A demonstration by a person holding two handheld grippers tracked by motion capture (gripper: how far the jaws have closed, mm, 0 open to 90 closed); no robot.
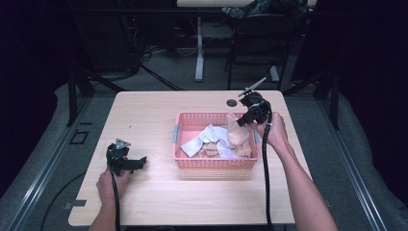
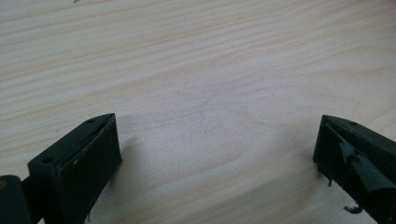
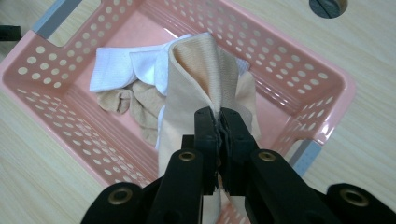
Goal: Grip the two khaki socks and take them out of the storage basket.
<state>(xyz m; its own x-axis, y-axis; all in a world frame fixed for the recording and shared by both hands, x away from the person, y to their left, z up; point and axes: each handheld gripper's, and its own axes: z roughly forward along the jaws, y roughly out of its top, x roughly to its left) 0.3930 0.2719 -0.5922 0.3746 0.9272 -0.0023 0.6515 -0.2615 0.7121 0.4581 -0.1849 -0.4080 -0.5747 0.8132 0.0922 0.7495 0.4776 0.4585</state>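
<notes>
right hand-held gripper (image 1: 242, 121) pinching beige cloth (image 1: 239, 136) | over pink basket (image 1: 215, 162) (white cloths inside)

Basket (image 1: 216, 163) sat right of centre on the table (image 1: 159, 197), socks (image 1: 204, 142) inside; left gripper (image 1: 139, 161) lay well left, right gripper (image 1: 240, 123) over its right end.

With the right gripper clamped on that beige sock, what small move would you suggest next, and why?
Probably lift it a little higher: the right gripper is shut on the beige sock, whose lower end hangs inside the pink basket among the other socks.
</notes>
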